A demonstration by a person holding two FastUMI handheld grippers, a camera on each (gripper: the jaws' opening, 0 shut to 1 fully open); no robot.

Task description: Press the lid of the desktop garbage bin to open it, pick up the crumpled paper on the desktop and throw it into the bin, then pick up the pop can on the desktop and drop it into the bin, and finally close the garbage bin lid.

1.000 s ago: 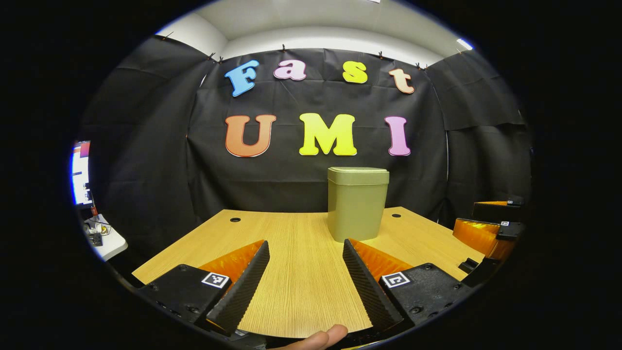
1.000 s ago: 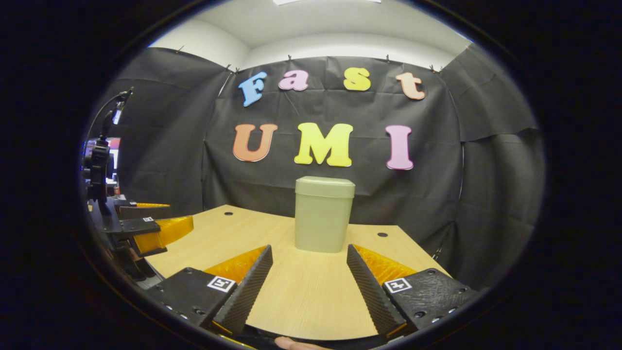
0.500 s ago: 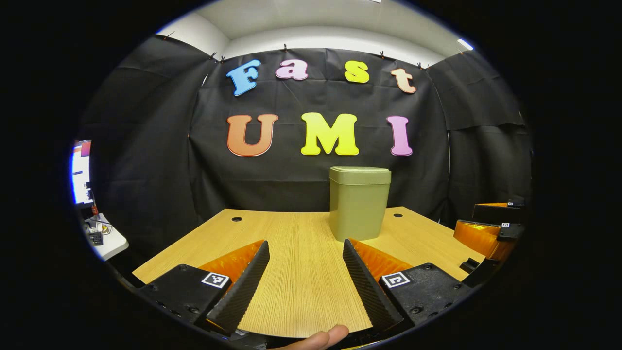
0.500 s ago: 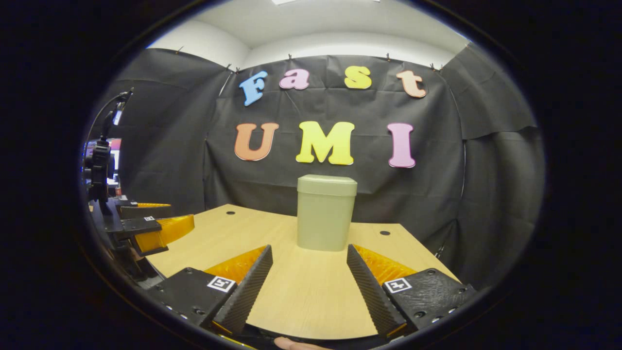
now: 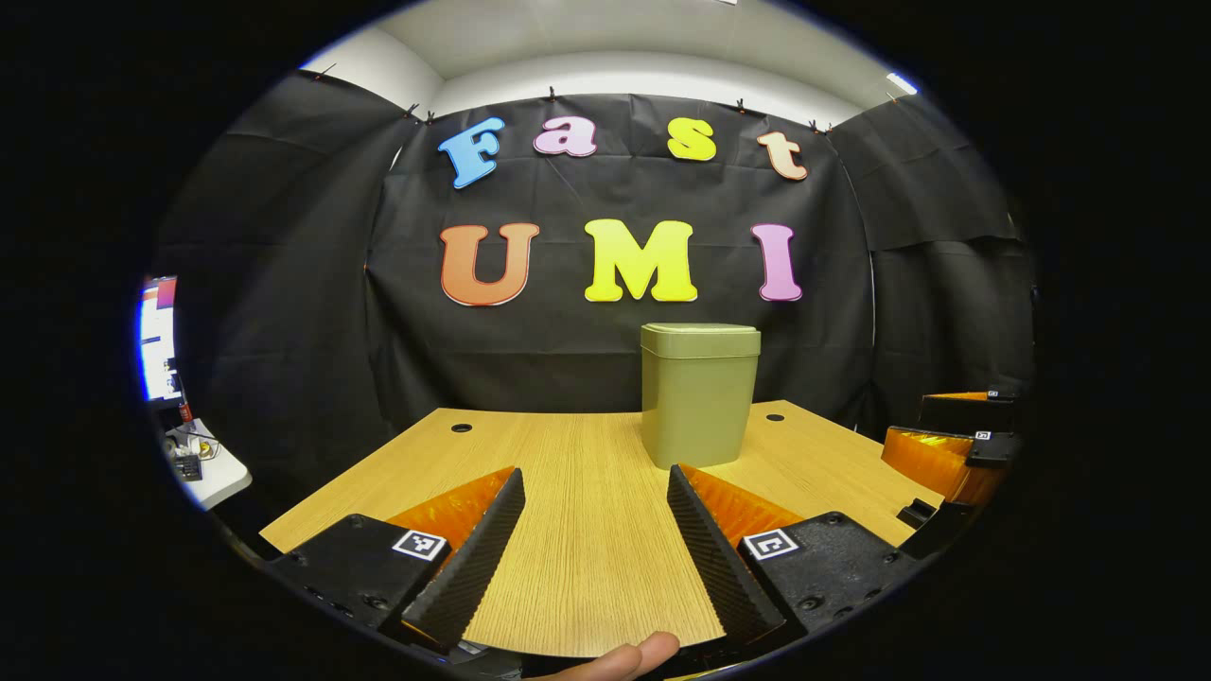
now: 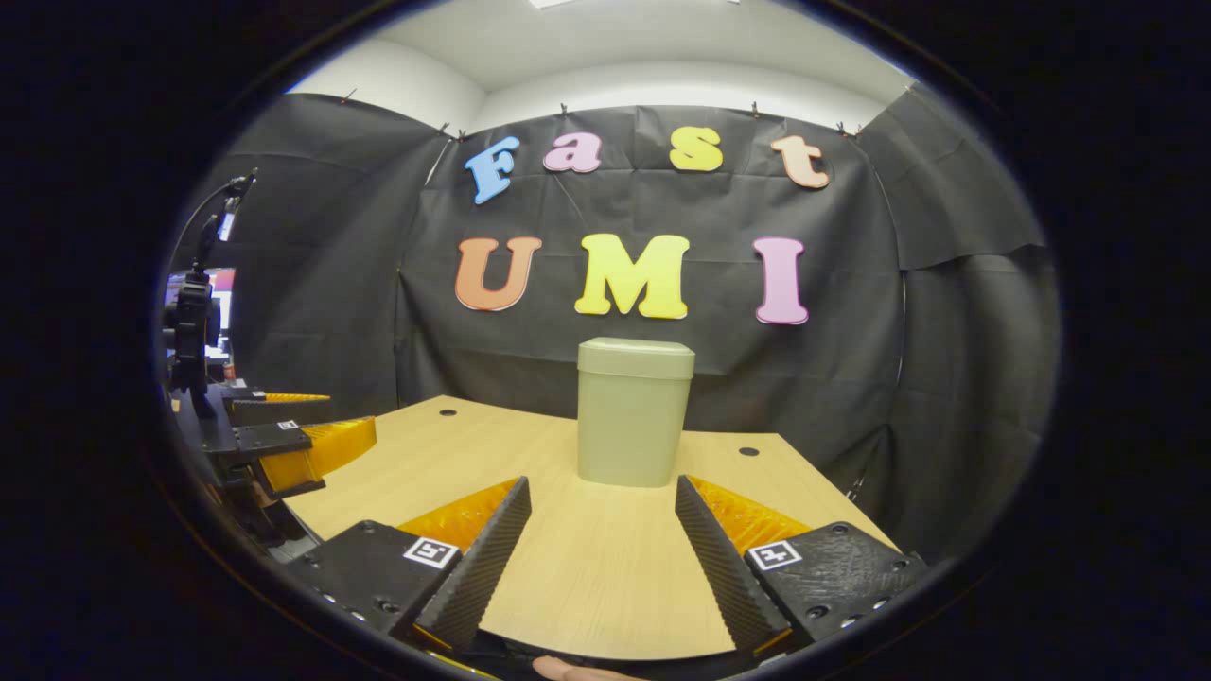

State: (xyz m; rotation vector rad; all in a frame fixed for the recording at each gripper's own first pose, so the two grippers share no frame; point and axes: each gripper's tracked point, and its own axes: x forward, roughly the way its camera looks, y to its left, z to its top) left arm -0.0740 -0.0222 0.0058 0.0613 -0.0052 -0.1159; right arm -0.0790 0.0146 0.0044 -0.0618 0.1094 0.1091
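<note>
An olive-green garbage bin (image 5: 698,397) stands upright with its lid down near the far edge of the wooden desk (image 5: 568,492); the right gripper view shows the bin (image 6: 632,412) at the desk's middle back. My left gripper (image 5: 594,553) hovers open over the near edge, nothing between its fingers. In the same way my right gripper (image 6: 600,558) is open and holds nothing. The left gripper view has the right gripper (image 5: 956,445) at its right edge. In the right gripper view the left gripper (image 6: 284,440) sits at the left edge.
Two round cable holes (image 5: 461,427) (image 5: 775,416) mark the desk's back corners. A fingertip (image 5: 624,654) shows at the bottom of the left gripper view. A small white table with clutter (image 5: 203,463) and a screen (image 5: 156,336) stand beyond the desk's left side.
Both views shift only slightly; the bin sits a touch higher in the right gripper view. Both grippers stay open and nothing on the desk has moved.
</note>
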